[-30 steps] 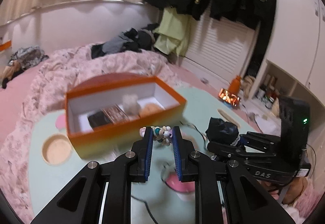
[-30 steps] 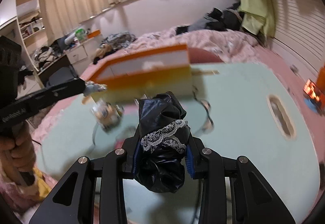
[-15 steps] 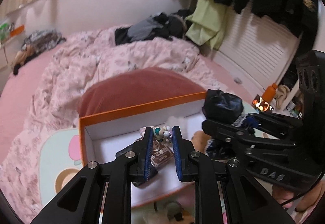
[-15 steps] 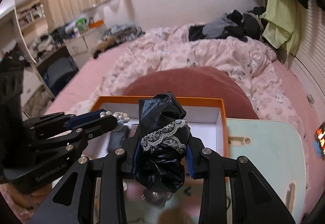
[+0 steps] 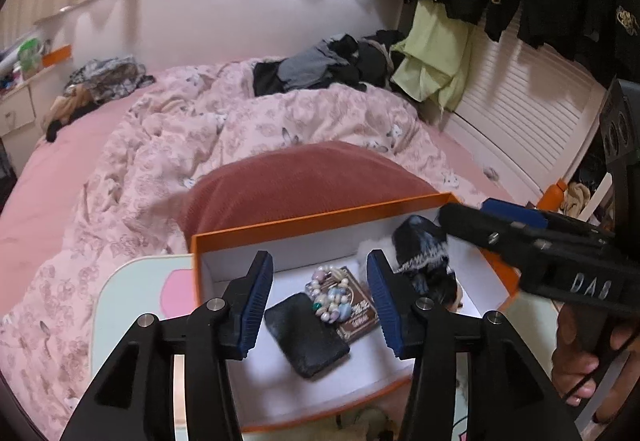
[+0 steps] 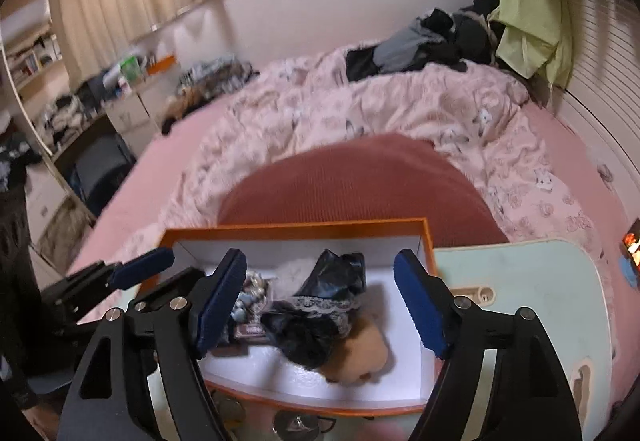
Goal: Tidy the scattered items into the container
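An orange box with a white inside [image 5: 320, 219] [image 6: 427, 241] stands on the pale green table. My left gripper [image 5: 320, 293] is open above it; a beaded bracelet [image 5: 330, 295] lies in the box below, on a brown card and next to a black pouch [image 5: 308, 341]. My right gripper [image 6: 320, 305] is open above the box; the black lace-trimmed scrunchie [image 6: 320, 305] [image 5: 424, 257] lies in the box on a tan round item [image 6: 360, 353]. A white fluffy item [image 6: 292, 269] lies behind it.
The table [image 6: 520, 281] sits against a pink bed with a dark red cushion [image 6: 352, 189]. Glasses and small items [image 6: 304, 423] lie on the table in front of the box. Clothes hang at the right.
Both grippers have moved over the box and opened. The bracelet and the black scrunchie have dropped from the jaws into the box.
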### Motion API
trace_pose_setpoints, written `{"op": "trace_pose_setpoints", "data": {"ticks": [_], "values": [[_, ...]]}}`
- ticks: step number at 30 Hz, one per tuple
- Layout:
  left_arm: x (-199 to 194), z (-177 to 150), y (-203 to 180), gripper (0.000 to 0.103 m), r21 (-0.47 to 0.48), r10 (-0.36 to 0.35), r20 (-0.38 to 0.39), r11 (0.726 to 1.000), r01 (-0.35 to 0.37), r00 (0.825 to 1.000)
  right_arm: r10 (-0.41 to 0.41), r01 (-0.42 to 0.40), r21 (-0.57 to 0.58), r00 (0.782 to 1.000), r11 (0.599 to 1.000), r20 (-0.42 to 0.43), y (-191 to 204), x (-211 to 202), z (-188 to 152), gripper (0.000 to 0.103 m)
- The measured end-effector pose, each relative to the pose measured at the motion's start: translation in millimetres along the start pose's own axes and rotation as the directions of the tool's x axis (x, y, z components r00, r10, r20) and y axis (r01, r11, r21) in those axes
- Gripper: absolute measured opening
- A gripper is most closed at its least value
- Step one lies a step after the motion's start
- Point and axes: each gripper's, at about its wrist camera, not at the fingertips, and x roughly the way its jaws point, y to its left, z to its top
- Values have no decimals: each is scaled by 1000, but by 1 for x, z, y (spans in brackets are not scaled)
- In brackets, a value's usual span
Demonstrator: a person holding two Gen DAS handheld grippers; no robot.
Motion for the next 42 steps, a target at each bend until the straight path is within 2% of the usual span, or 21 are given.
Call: {"op": "trace_pose_setpoints", "data": {"ticks": [1,4,5,9,13,18,23,27,29,32,35,42], "values": [[-5,-3,-1,50,6,-1,5,1000,1,1000,0,0,5,1000,1000,4,0,-2,0,76],[-22,-18,-7,71,21,-2,3,1000,2,1000,6,-7,12,1000,1000,27,-1,-19,-10,76],[-28,-24,-9,75,25,-6,3,1000,6,1000,2,-2,5,999,1000,35,0,-26,-17,76],[-58,-61,-29,79,73,-40,0,997,40,999,-37,39,-39,998,998,52,8,-57,-56,76],[-77,-110,-45,86,83,-96,-28,992,98,995,-72,73,-121,997,990,12,15,-79,-99,76],[-71,-152,-63,86,89,-61,-61,994,66,996,-131,122,-165,991,979,-40,12,-84,-145,76],[-60,-159,-68,86,109,-24,-104,993,35,994,-184,171,-184,981,968,-54,10,-81,-171,77],[-55,-161,-63,88,83,-10,-113,996,20,994,-182,162,-163,977,973,-112,1,-70,-178,77],[-53,-162,-64,94,90,7,-111,996,3,994,-185,167,-159,977,973,-109,-3,-68,-183,82],[-52,-165,-67,97,107,26,-110,994,-14,994,-198,183,-146,975,972,-98,-6,-68,-186,85],[-51,-166,-68,99,117,27,-113,993,-13,993,-226,213,-117,968,970,-107,-16,-65,-185,103],[-51,-167,-68,101,145,42,-118,989,-25,992,-229,218,-113,969,969,-94,-16,-64,-186,103]]}}
